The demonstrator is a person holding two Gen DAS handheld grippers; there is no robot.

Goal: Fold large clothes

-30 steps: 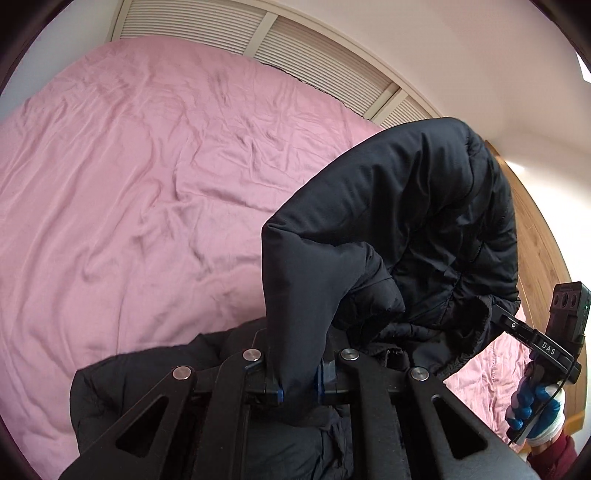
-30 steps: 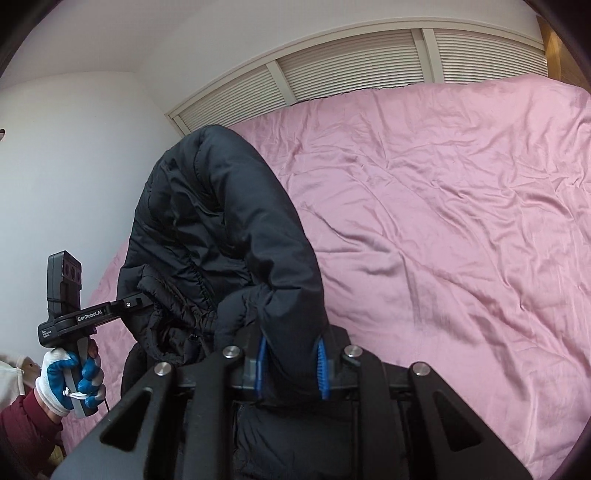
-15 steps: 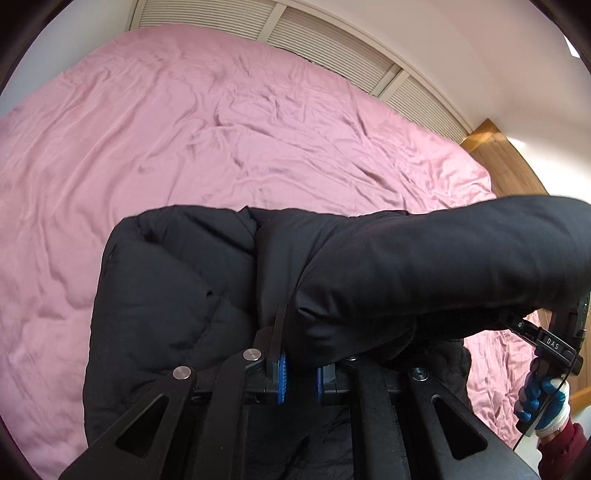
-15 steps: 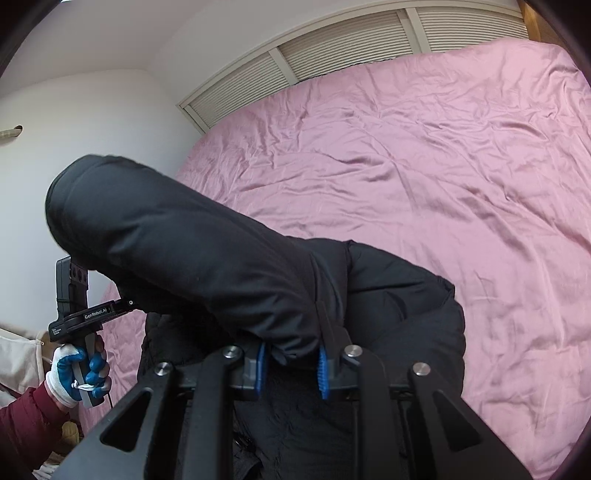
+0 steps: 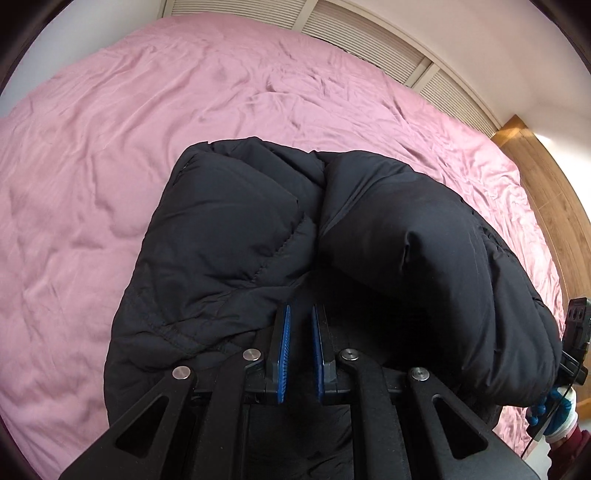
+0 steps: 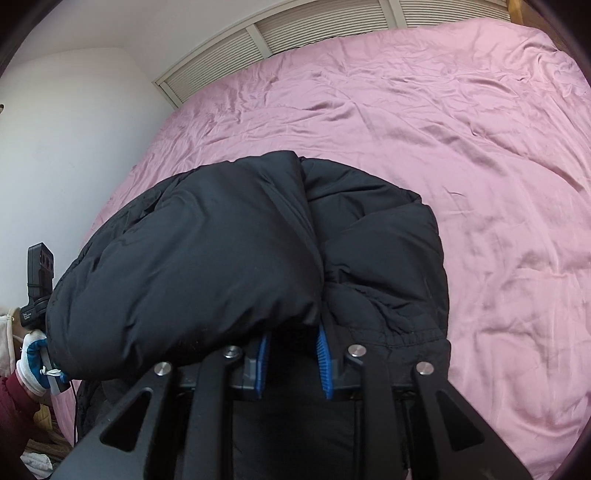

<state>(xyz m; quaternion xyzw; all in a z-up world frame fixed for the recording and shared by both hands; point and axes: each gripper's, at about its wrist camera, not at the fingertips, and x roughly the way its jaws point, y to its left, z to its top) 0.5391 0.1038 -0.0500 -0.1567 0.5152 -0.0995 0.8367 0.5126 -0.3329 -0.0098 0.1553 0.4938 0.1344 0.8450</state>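
Observation:
A black puffer jacket (image 5: pixel 236 236) lies folded on the pink bed (image 5: pixel 110 110), its upper half laid over the lower in a thick roll. It also shows in the right wrist view (image 6: pixel 207 258). My left gripper (image 5: pixel 300 314) sits at the jacket's near edge, its blue pads slightly apart with no cloth between them. My right gripper (image 6: pixel 293 338) is at the near edge too, its pads apart; the folded roll overhangs its left finger, but nothing is pinched.
The pink sheet (image 6: pixel 461 147) spreads wide beyond the jacket. Louvred white doors (image 6: pixel 295 33) run behind the bed. A wooden floor strip (image 5: pixel 546 184) lies on the right. The other gripper and gloved hand (image 6: pixel 33 347) show at the view's edge.
Both grippers swung the raised jacket half forward and down onto the rest, then let go; their jaws have opened and the cloth is out of them.

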